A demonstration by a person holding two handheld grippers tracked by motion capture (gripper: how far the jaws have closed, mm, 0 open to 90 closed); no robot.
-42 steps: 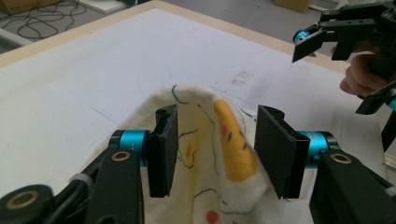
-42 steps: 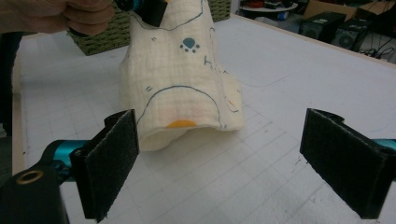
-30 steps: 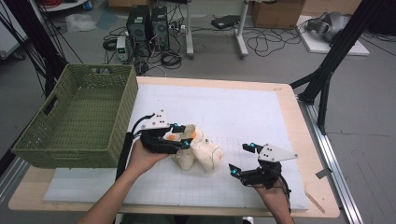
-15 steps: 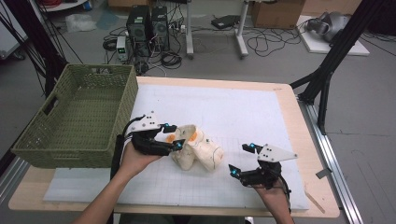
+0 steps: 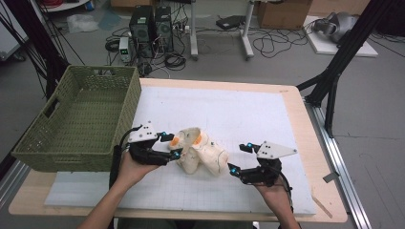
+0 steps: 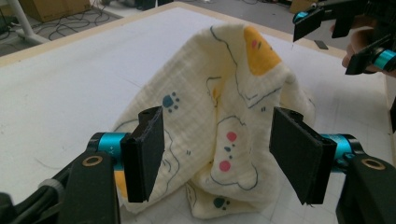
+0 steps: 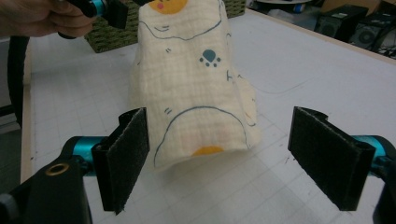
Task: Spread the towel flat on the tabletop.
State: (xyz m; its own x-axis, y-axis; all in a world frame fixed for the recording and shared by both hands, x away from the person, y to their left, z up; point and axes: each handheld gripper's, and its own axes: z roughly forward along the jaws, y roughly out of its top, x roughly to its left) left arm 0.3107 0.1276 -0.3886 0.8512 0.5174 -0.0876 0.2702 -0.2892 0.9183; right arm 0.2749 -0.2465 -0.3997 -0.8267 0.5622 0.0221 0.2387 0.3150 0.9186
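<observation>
Left gripper [image 5: 173, 145] held with jaws apart, just opened wider, its tips at the left edge of a crumpled cream cloth [image 5: 199, 151], pads [image 6: 145, 150] clear of the fabric in the left gripper view. Right gripper [image 5: 239, 158] just right of the same cloth, jaws apart though just narrowed a little, nothing pinched between its pads [image 7: 125, 156]. Cloth bunched in an upright heap, printed with paw marks and orange patches, resting on a white gridded mat [image 5: 248, 114] near the front of a wooden table [image 5: 291, 90]. Green woven basket [image 5: 76, 121] at the table's left edge, well behind the left hand [image 5: 130, 168]
</observation>
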